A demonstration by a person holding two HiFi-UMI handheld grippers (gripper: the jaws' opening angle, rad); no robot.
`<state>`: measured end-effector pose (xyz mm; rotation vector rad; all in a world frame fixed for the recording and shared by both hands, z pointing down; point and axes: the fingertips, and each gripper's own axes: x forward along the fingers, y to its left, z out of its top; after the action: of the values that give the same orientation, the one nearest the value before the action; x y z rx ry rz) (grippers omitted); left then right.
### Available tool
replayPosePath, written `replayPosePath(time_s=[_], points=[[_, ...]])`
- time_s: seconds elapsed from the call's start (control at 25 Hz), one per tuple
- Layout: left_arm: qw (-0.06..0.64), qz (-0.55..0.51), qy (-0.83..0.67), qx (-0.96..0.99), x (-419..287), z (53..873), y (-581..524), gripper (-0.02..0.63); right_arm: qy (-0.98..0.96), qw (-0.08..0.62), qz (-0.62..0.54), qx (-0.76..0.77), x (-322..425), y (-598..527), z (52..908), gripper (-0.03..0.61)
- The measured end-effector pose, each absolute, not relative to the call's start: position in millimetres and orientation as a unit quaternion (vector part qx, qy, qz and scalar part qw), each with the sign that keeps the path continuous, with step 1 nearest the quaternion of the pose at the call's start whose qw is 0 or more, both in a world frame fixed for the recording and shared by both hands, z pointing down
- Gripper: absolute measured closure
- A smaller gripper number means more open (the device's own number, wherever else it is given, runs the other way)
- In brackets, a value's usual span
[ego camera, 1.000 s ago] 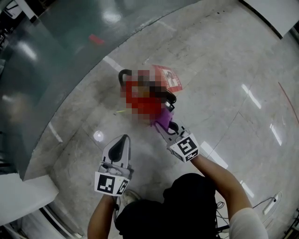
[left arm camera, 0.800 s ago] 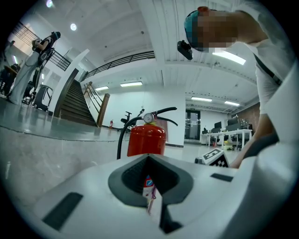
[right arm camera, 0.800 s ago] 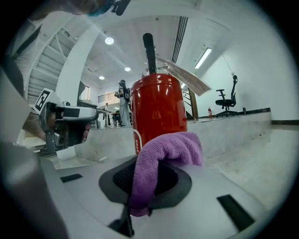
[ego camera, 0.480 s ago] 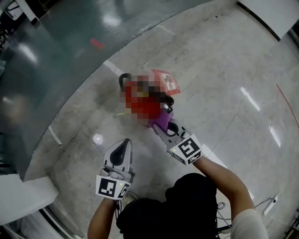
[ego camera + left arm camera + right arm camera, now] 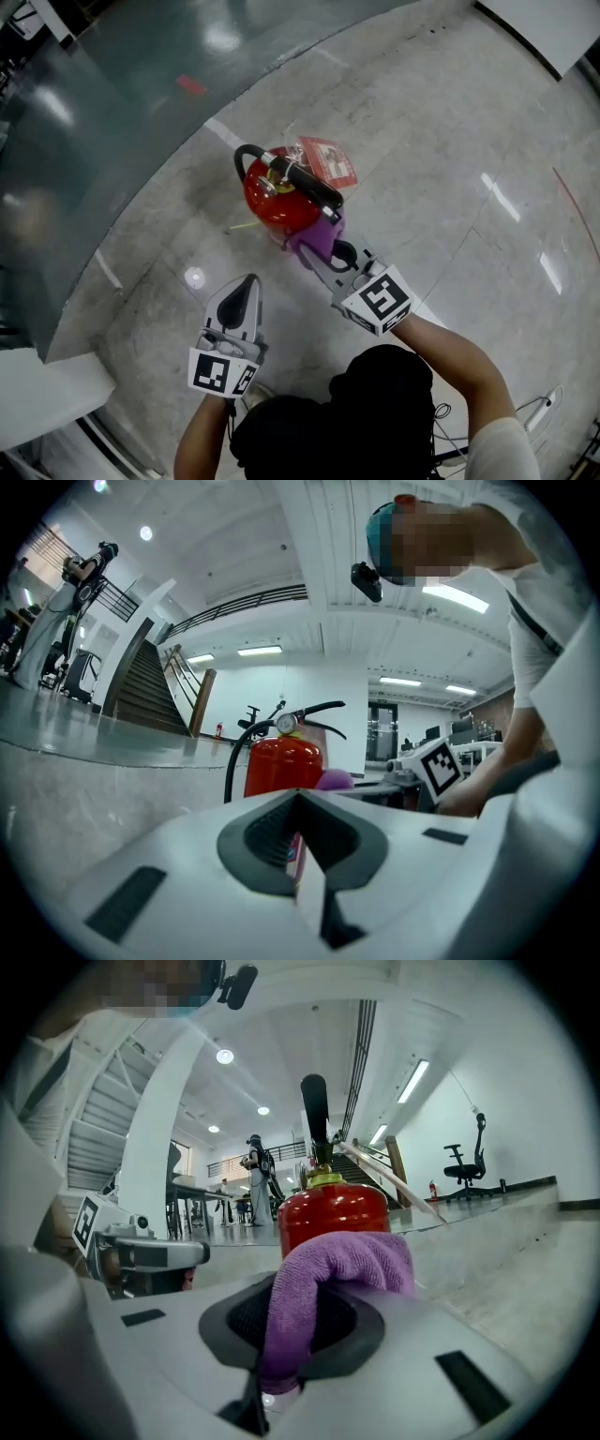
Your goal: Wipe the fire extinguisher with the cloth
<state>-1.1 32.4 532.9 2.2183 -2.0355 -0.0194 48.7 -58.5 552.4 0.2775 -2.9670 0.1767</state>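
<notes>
A pale, polished stone floor [image 5: 450, 141] filled most of the head view, with a dark glossy panel [image 5: 112, 103] curving across the upper left. The person stood over it, both forearms reaching forward, a light sleeve [image 5: 497, 450] on the right arm.

The red fire extinguisher [image 5: 272, 199] stood upright on the floor ahead of the person, near the edge of the dark panel. Its black lever handle [image 5: 309, 184] pointed toward the right gripper and its black hose [image 5: 242, 157] looped down the far left side. A red printed tag [image 5: 330, 159] lay just beside it on the far right.

The right gripper [image 5: 317, 253] reached in from the lower right. In the right gripper view its jaws were clamped on the purple cloth [image 5: 328, 1269], which bulged out over the pads in front of the red cylinder [image 5: 333, 1213]. From the head view the cloth [image 5: 314, 239] sat against the lower right side of the extinguisher body, apparently touching it.

The left gripper [image 5: 247, 281] hung apart from the extinguisher, nearer the person, aimed toward it. In its own view the jaws stood together with only a thin seam, nothing held between them; beyond them rose the extinguisher [image 5: 281, 766] with a small round gauge [image 5: 286, 725] at its top.
</notes>
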Motion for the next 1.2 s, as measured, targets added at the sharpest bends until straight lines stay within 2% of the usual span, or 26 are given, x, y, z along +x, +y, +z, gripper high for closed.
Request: replayPosePath(time_s=[0.4,0.84,1.2], points=[[0.066,-0.015,-0.676,0.734,-2,530,35,0.609,-0.995,0.037,0.041,0.083,51,-48,520,0.523],[0.074,-0.025,-0.678,0.731,20,499,40,0.609,-0.992,0.060,0.052,0.101,130,-48,565,0.523],[0.065,0.052,-0.657,0.749,-2,495,34,0.609,-0.989,0.049,0.082,0.116,131,-38,590,0.523]])
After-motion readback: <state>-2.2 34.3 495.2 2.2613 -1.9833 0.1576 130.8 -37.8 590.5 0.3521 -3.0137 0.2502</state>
